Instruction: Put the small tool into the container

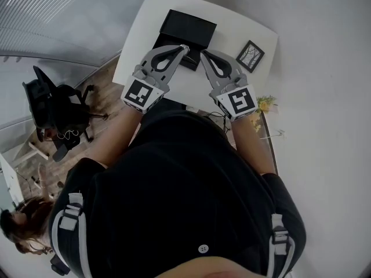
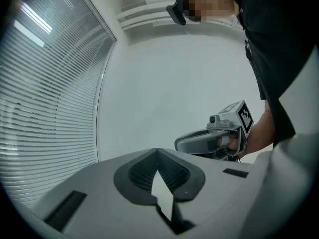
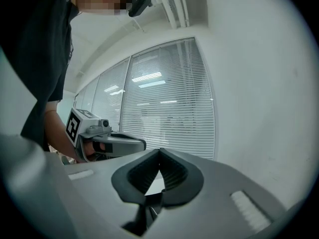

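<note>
A person's black shirt (image 1: 174, 178) fills the foreground. Beyond it, the left gripper (image 1: 184, 49) and right gripper (image 1: 203, 54) hang side by side over a white table (image 1: 152, 16), each with its jaws pressed together at the tips and gripping nothing. The black container (image 1: 186, 29) sits on the table by their tips, with a picture frame (image 1: 250, 55) near it.

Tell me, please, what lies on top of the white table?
A black box and a small framed picture lie on the white table. The left gripper and right gripper, both shut and empty, and the person's body cover its near part; no small tool shows.
</note>
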